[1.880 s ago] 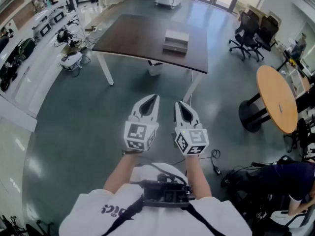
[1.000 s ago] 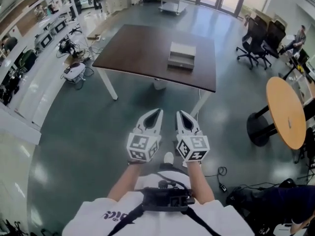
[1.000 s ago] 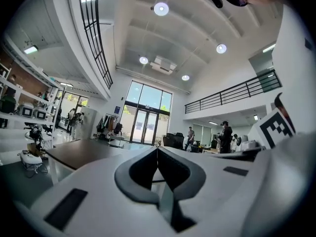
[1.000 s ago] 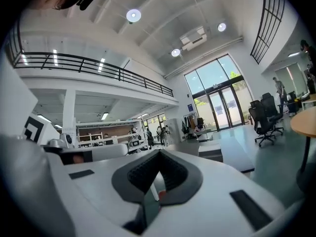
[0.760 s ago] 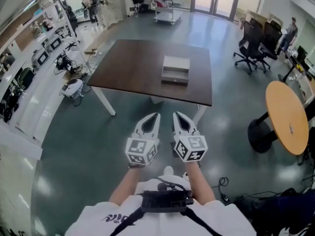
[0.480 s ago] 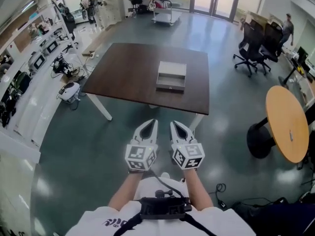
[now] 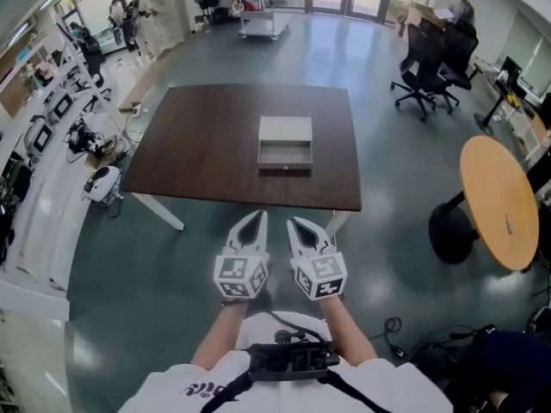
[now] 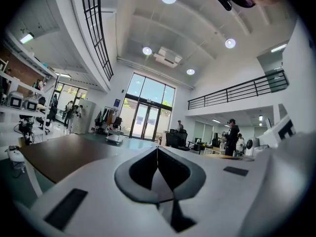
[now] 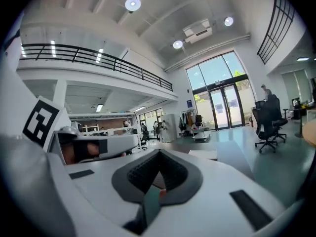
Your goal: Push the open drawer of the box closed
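Approach phase: left gripper (image 7: 255, 216) and right gripper (image 7: 294, 221) both pinched together, empty, short of the table (image 7: 198, 144); box (image 7: 286, 130) at 12 o'clock, drawer (image 7: 285, 156) open toward us, so next reach in and press its front.

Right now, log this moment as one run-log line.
left tool: shut, empty | right tool: shut, empty | drawer: open, untouched | box: on table | tools: side by side, short of table

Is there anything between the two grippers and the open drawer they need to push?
Nothing visible blocks it. The left gripper and right gripper hang short of the table; only bare tabletop lies before the drawer, whose front faces them.
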### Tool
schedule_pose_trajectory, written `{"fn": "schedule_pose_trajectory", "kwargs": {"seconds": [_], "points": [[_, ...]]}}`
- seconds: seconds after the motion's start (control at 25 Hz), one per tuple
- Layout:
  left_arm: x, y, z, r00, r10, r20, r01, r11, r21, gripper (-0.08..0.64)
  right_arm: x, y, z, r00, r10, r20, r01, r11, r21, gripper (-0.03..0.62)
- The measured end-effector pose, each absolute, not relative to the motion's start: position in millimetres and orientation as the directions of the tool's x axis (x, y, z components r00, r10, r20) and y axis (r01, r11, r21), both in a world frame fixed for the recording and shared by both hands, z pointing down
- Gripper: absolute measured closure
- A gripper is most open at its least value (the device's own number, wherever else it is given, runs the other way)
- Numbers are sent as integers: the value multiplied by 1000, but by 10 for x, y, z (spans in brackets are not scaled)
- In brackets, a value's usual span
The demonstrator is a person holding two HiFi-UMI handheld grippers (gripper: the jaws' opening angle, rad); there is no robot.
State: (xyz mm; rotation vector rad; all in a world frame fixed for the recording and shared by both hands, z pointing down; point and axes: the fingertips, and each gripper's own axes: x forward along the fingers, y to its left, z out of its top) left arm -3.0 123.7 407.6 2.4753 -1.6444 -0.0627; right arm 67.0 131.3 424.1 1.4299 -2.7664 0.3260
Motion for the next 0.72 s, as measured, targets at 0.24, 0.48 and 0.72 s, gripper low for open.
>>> {"fn": "schedule_pose_trajectory", "kwargs": {"seconds": [0.24, 0.48, 0.72], "points": [[-175, 273, 4025, 455, -891, 2, -890, -454, 50, 551, 657, 289, 4203, -477, -869, 129, -872, 450, -193, 589], [-744, -821, 3925, 483, -875, -18, -872, -483, 87, 551, 90, -635, 4143, -441, -890, 118, -893, 422, -158, 589], [-925, -1287, 4358, 624, -779, 61, -780, -615, 117, 551, -230, -1114, 4665, -361, -913, 191, -928, 330, -173, 589]]}}
